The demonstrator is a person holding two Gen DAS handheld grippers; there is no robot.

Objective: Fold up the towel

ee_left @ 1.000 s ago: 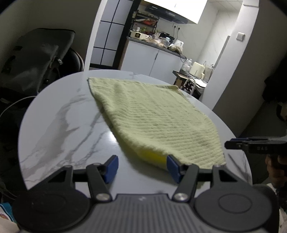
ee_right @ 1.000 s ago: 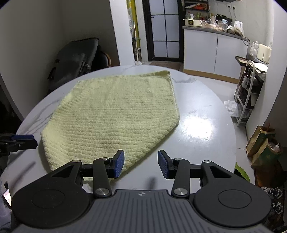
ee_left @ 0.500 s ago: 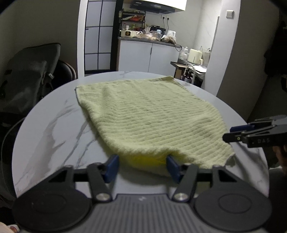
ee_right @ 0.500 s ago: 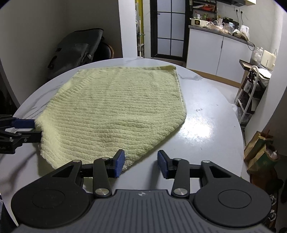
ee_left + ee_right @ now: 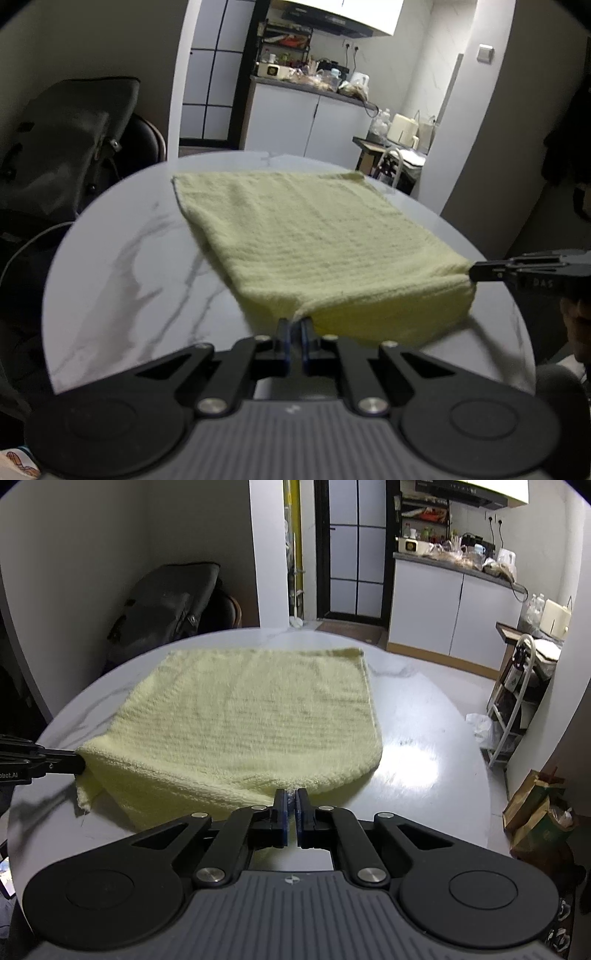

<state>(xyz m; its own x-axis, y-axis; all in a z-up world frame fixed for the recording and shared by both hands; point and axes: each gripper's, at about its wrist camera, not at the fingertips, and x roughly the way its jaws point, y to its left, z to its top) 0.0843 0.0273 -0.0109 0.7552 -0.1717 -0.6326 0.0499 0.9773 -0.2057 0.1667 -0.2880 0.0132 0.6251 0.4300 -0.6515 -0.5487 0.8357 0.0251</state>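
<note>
A pale yellow ribbed towel (image 5: 314,236) (image 5: 251,723) lies spread on a round white marble table (image 5: 122,266) (image 5: 424,738). Its near edge is raised off the table. My left gripper (image 5: 294,322) is shut on the near left corner of the towel. My right gripper (image 5: 291,793) is shut on the near right corner. In the left wrist view the right gripper (image 5: 476,272) enters from the right, pinching its corner. In the right wrist view the left gripper (image 5: 79,765) enters from the left, pinching the other corner.
A dark bag on a chair (image 5: 62,147) (image 5: 166,602) stands behind the table at the left. White kitchen cabinets (image 5: 454,613) and a metal rack (image 5: 517,701) are at the back right. Paper bags (image 5: 539,812) sit on the floor at the right.
Both grippers have gone from open to shut on the towel's near corners. The near edge of the towel has lifted off the table.
</note>
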